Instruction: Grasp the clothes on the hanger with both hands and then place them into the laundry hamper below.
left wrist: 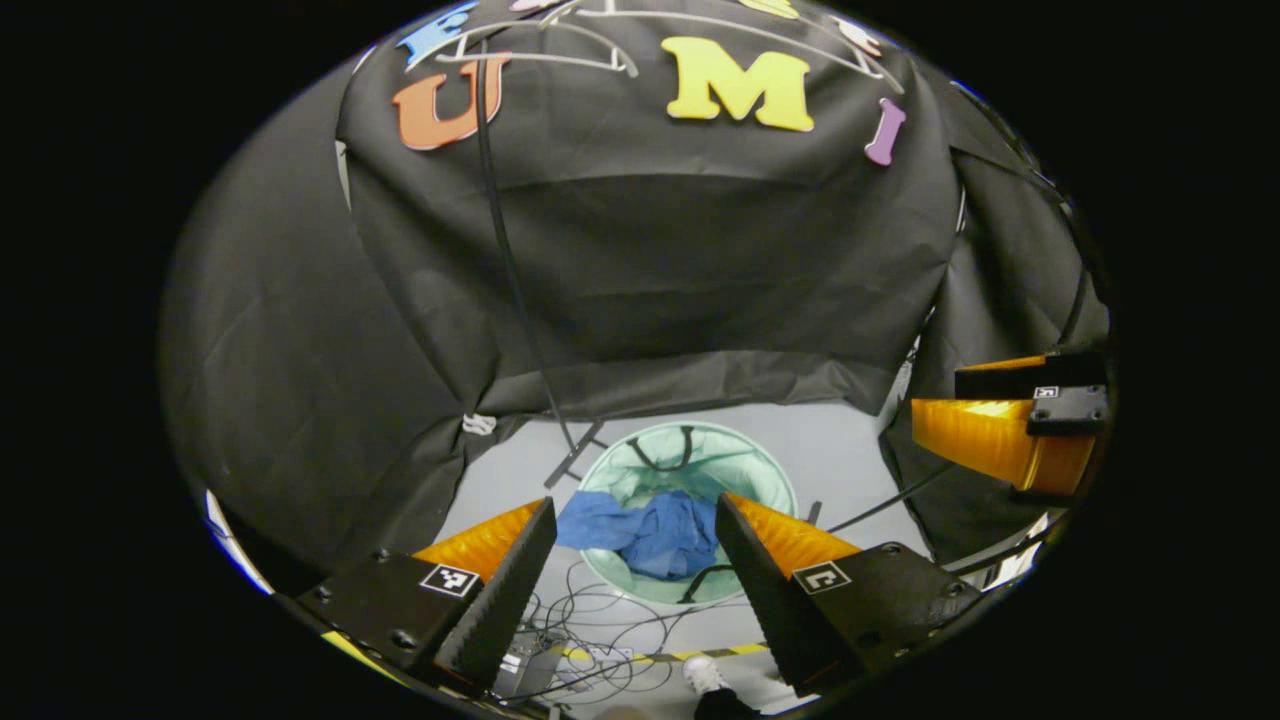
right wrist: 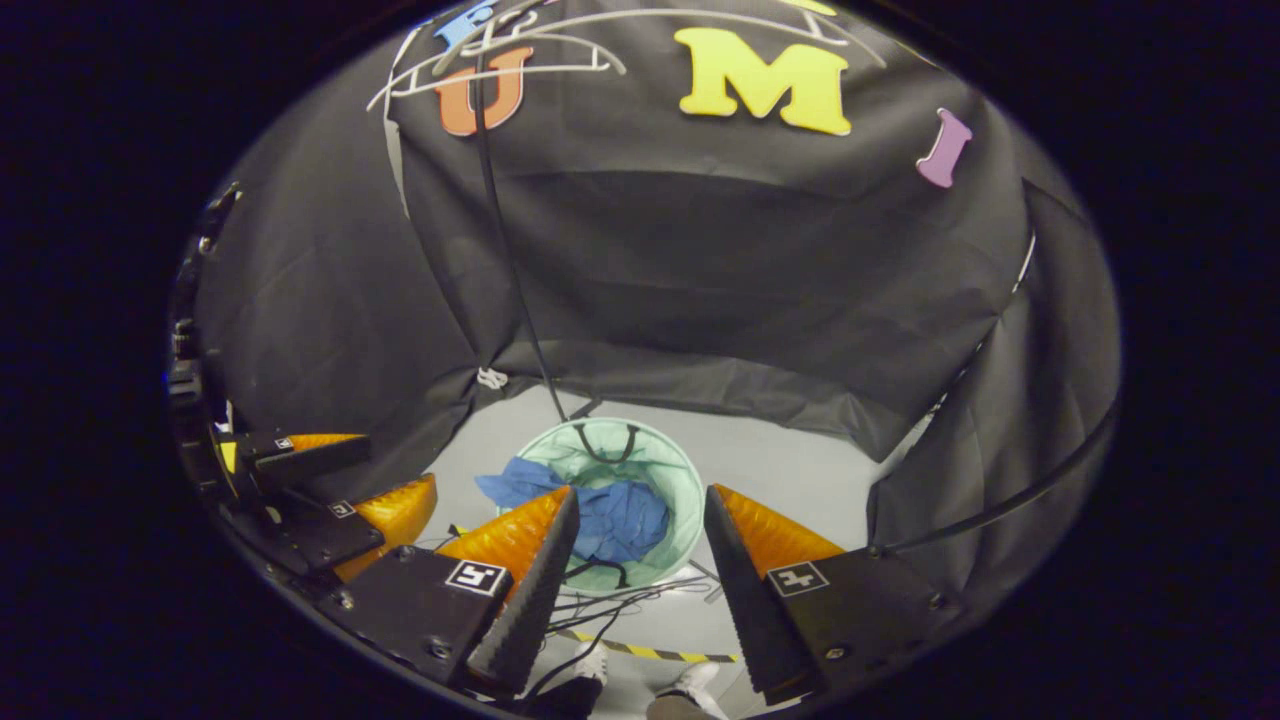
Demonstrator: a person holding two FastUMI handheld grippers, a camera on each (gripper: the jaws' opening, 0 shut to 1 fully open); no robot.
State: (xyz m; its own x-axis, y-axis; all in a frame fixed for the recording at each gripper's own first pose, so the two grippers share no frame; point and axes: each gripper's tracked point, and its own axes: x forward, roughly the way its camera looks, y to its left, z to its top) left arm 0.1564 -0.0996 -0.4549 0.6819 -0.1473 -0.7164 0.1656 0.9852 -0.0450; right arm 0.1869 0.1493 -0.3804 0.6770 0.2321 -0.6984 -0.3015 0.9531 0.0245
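Note:
The blue clothes (left wrist: 650, 535) lie crumpled inside the round mint-green laundry hamper (left wrist: 760, 470) on the floor, one fold draped over its left rim. My left gripper (left wrist: 635, 500) hovers high above it, open, with nothing between its fingers. From the right gripper view the same blue clothes (right wrist: 610, 520) sit in the hamper (right wrist: 670, 470), and my right gripper (right wrist: 641, 490) is open and empty above them. The right gripper (left wrist: 940, 400) appears at the right edge of the left gripper view. The left gripper (right wrist: 395, 470) shows low on the left in the right gripper view.
Bare white hangers (left wrist: 560, 45) hang at the top against the black cloth wall, also seen as hangers (right wrist: 500, 55). A black cable (left wrist: 510, 260) drops down to the floor. Loose wires (left wrist: 600, 620), yellow-black tape (right wrist: 650, 652) and a person's shoes (right wrist: 690, 690) lie below.

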